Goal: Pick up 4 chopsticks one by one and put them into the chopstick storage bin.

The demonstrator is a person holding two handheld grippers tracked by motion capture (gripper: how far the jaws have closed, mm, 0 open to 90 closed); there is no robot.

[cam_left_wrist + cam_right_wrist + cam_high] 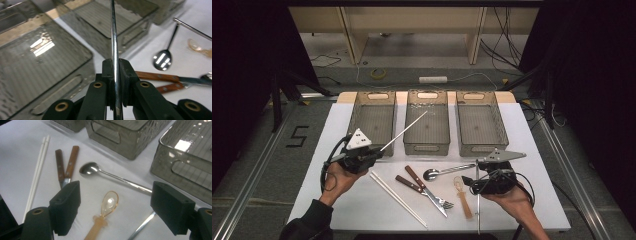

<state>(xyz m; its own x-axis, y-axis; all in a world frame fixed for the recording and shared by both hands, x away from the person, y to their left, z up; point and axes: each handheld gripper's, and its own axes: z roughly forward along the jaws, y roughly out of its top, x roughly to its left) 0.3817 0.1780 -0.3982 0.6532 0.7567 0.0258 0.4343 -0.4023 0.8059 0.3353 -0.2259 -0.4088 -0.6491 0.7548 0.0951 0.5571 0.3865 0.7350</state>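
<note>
My left gripper is shut on a thin metal chopstick. The stick slants up and away, its tip over the middle grey bin. My right gripper is open, with its jaws wide apart just above an amber plastic spoon that lies on the white table cover. A second metal chopstick lies beside that spoon, under the right gripper. A metal spoon lies just beyond the amber one.
Three grey bins stand in a row at the back: left, middle, right. Two wooden-handled utensils and a pair of white chopsticks lie mid-table. The table's front edge is near both hands.
</note>
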